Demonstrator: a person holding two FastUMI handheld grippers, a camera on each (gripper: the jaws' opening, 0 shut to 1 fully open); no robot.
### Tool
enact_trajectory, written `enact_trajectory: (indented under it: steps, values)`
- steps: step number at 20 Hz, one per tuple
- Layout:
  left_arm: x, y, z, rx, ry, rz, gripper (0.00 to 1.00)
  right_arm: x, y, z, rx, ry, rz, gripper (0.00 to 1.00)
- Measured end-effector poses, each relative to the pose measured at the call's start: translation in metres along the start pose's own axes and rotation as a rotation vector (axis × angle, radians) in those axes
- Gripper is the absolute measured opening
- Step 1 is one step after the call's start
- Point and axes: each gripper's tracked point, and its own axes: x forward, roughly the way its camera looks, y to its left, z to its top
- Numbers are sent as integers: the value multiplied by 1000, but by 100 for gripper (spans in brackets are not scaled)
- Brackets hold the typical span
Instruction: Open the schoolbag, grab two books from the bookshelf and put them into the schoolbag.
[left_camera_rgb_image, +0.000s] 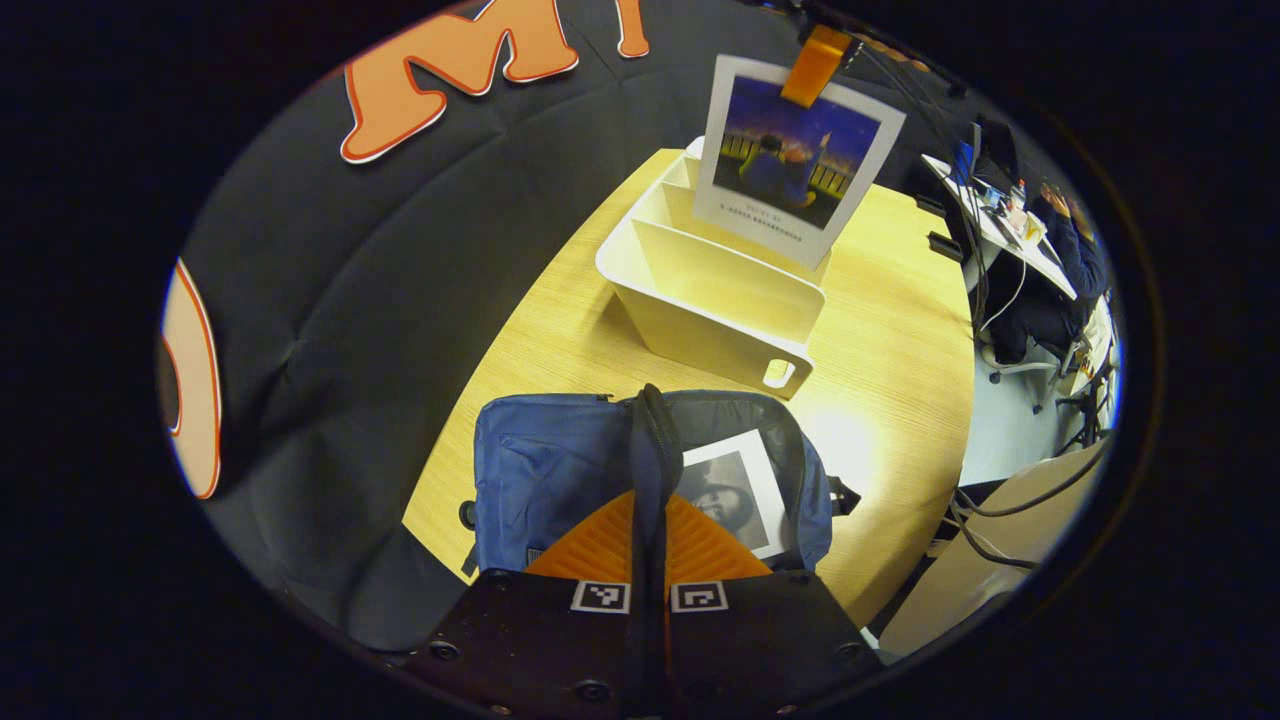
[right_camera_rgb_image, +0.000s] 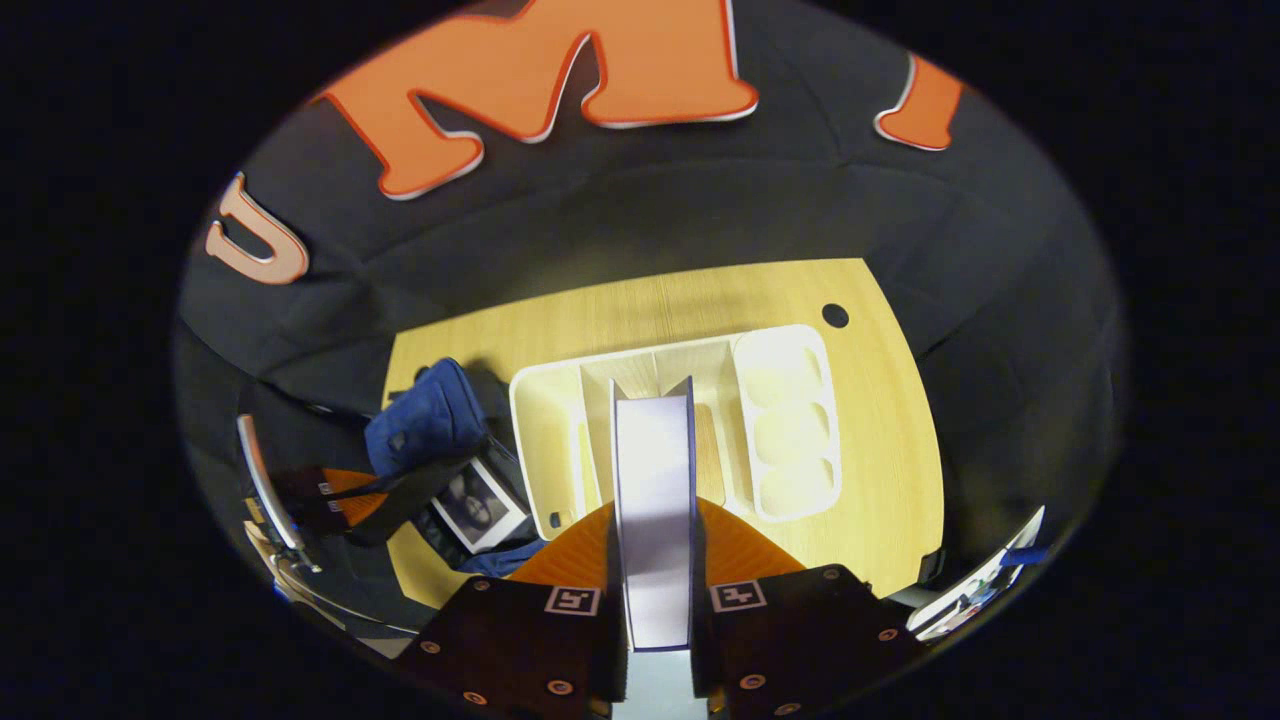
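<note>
The blue schoolbag (left_camera_rgb_image: 540, 470) lies open on the wooden table (left_camera_rgb_image: 900, 350). My left gripper (left_camera_rgb_image: 648, 520) is shut on its dark strap (left_camera_rgb_image: 650, 440) and holds the opening up. A book with a black-and-white portrait cover (left_camera_rgb_image: 735, 490) sits inside the bag. Beyond the bag stands the white bookshelf (left_camera_rgb_image: 720, 300). Above it hangs a second book (left_camera_rgb_image: 795, 160) with a night-scene cover, held by my right gripper (left_camera_rgb_image: 815, 65). In the right gripper view, my right gripper (right_camera_rgb_image: 655, 530) is shut on that book (right_camera_rgb_image: 655, 480), seen edge-on over the bookshelf (right_camera_rgb_image: 545, 430). The schoolbag (right_camera_rgb_image: 425, 415) is to its left.
The bookshelf has a side tray with round wells (right_camera_rgb_image: 790, 420). A cable hole (right_camera_rgb_image: 835, 315) marks the table's far corner. A seated person at a desk (left_camera_rgb_image: 1060, 240) and loose cables (left_camera_rgb_image: 1000, 510) are off the table's right side.
</note>
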Motion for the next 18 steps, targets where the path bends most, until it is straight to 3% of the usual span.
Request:
enact_trajectory:
  steps: [3,6,10,13,16,17,18]
  values:
    - [-1,0,1,6,-3,-1,1,-52,-3,-9,27,-114,32,25]
    - [-1,1,0,4,-4,2,1,-95,9,-24,83,-233,126,25]
    - [-1,2,0,18,-2,13,1,-115,30,-70,193,-346,282,25]
    - [-2,4,1,31,0,24,1,-93,54,-101,343,-378,442,25]
    - [-5,5,2,49,2,29,1,-50,77,-145,455,-373,509,25]
    - [-5,5,3,51,2,32,8,-40,82,-162,500,-363,541,25]
    - [-4,5,2,50,4,33,1,-26,92,-174,540,-352,582,24]
